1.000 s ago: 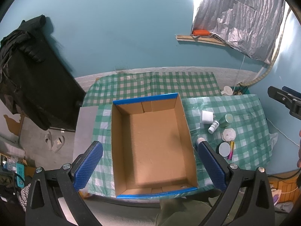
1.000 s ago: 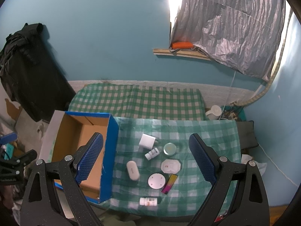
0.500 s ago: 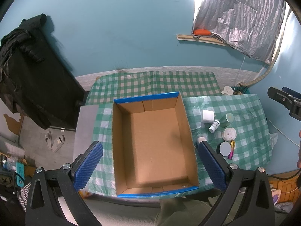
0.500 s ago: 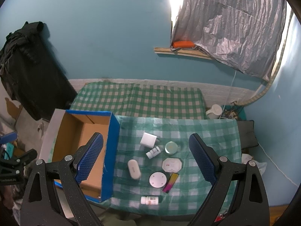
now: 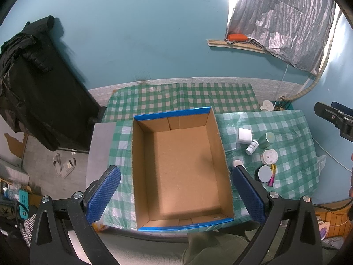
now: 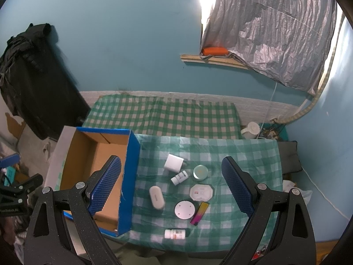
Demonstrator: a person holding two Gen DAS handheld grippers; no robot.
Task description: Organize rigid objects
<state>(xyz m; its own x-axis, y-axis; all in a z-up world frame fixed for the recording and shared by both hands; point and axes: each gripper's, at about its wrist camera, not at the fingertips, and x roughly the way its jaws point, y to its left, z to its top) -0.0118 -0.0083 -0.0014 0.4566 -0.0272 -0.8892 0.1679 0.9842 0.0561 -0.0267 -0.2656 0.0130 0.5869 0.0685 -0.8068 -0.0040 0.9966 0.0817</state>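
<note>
Cardboard comes first at the left: an open brown cardboard box with blue outer walls stands on the counter with a green checked cloth, and nothing lies inside it. The left tongs hang above this box, released wide and holding nothing. To the right of the box, the small rigid things are spread on the cloth, all still outside. Nearest the box wall is a white oblong pill-shaped case; its long axis runs away from the viewer, almost parallel to the box wall. Further right lie a white square charger block, a small white bottle on its side, a round green tin, a white octagonal box, a round white disc and a yellow-pink lighter. The right tongs hover over this group, also spread open and empty. I judge the right tongs are nearer to the things, and the box lies to their left.
</note>
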